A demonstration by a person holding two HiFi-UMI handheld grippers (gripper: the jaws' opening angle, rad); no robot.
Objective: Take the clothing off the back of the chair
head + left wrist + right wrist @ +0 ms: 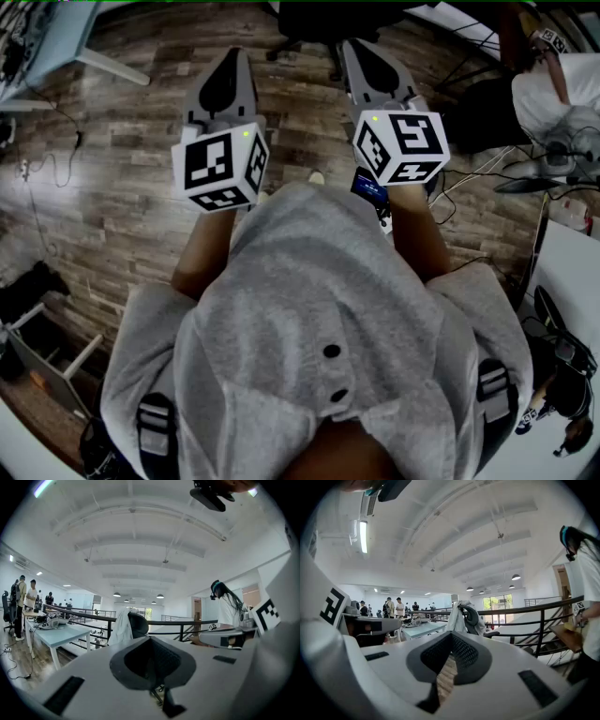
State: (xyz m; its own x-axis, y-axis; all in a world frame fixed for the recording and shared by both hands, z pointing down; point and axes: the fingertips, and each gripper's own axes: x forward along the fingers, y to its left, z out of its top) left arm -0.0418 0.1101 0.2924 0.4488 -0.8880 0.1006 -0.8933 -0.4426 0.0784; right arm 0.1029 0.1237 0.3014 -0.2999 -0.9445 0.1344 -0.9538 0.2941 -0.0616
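A white garment [122, 626] hangs over the back of a dark office chair [139, 624] some way ahead, beside a black railing. The right gripper view shows the same garment [454, 618] draped on the chair [473, 617]. From the head view only the chair's black base [314, 33] shows at the top edge. My left gripper [225, 66] and right gripper [367, 52] are held side by side in front of my grey hoodie, pointing at the chair and well short of it. The left gripper [151, 641] is shut on nothing. The right gripper [451, 638] has its tips together, also with nothing in it.
A black railing [187, 622] runs behind the chair. A light table [61, 634] with equipment stands to the left, with people [26, 597] beyond it. A person in white [588, 602] stands close on the right. Cables [469, 178] lie on the wood floor [122, 187].
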